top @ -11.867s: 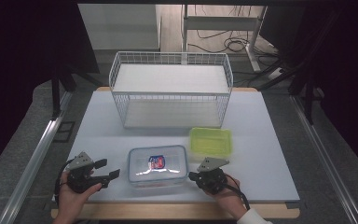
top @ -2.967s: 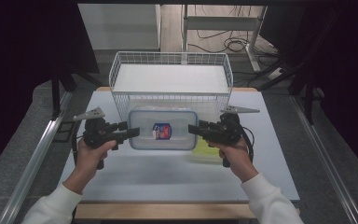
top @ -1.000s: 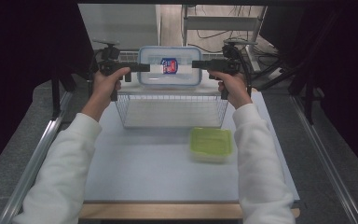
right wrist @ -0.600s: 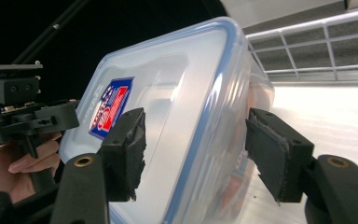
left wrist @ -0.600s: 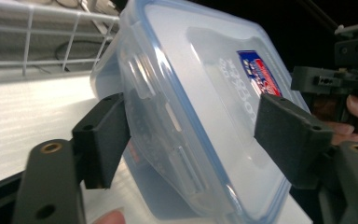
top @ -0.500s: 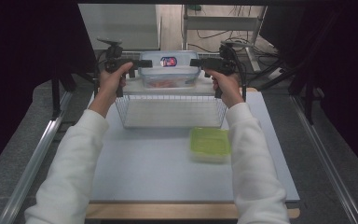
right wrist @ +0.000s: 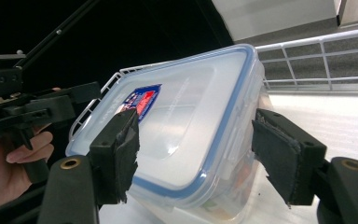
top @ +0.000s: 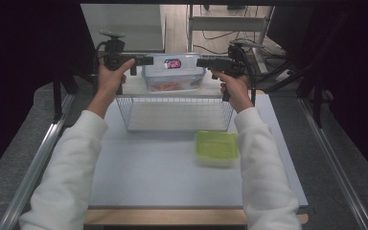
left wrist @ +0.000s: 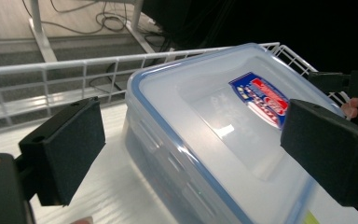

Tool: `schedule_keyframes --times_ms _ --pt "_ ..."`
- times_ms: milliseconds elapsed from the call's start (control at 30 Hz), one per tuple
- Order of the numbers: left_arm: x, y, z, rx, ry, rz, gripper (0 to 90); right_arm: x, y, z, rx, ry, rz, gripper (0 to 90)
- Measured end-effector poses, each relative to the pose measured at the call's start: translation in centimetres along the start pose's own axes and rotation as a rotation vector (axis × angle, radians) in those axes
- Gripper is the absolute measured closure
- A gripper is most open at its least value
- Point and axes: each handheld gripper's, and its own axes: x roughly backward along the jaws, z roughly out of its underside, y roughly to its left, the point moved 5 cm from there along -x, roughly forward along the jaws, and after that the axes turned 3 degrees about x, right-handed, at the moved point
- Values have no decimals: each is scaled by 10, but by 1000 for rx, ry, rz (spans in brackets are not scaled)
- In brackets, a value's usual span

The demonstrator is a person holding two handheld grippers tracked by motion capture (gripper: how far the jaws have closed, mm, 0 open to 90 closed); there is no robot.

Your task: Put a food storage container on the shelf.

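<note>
Jaws of both grippers spread beside one container (top: 174,72); one green lid (top: 216,147).

Glossy clear plastic box (left wrist: 223,140), white wire-metal basket (top: 172,112), matt table (top: 148,167).

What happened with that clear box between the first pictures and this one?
The lidded clear box left the table's near edge, carried between both grippers up and away, and now sits in the wire basket. The left gripper and right gripper have let go, jaws open beside it. The green lid and basket stayed put.
</note>
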Motion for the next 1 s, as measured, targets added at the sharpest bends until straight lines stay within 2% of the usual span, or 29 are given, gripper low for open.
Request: schedule_keyframes --times_ms 133,200,233,267,300,367,400,433,533,567,667,800,867,933,1000 --pt "17 -3 10 4 -31 21 173 9 3 1 20 -20 -5 324" --pt "25 -5 19 1 -37 43 276 14 3 4 18 -29 -13 323" --pt "28 -8 24 -12 -38 56 344 16 3 6 19 -34 -15 322" --pt "30 -11 30 -26 -31 74 449 18 3 7 20 -37 -17 320" --pt "32 -14 35 -36 -20 91 497 20 3 9 26 -40 -16 320" --pt "34 -19 47 -76 -7 93 656 23 4 13 30 -47 -18 319" --pt "35 -21 52 -92 2 96 705 25 4 15 31 -49 -22 318" --pt "35 -23 58 -102 7 115 791 27 5 16 32 -53 -26 318" --pt "29 -28 74 -144 56 128 895 33 7 20 42 -66 -37 316" --pt "25 -28 78 -156 75 120 900 35 7 21 44 -69 -37 316" --pt "10 -28 86 -153 98 115 900 39 5 25 43 -74 -43 317" --pt "-2 -25 87 -136 94 104 900 41 1 34 44 -68 -49 317" --pt "-5 -24 86 -117 88 121 900 42 -1 38 45 -62 -50 315" --pt "-7 -24 84 -117 85 115 900 42 -3 40 48 -56 -48 313" --pt "-8 -25 83 -111 82 126 900 42 -6 42 43 -53 -49 313"
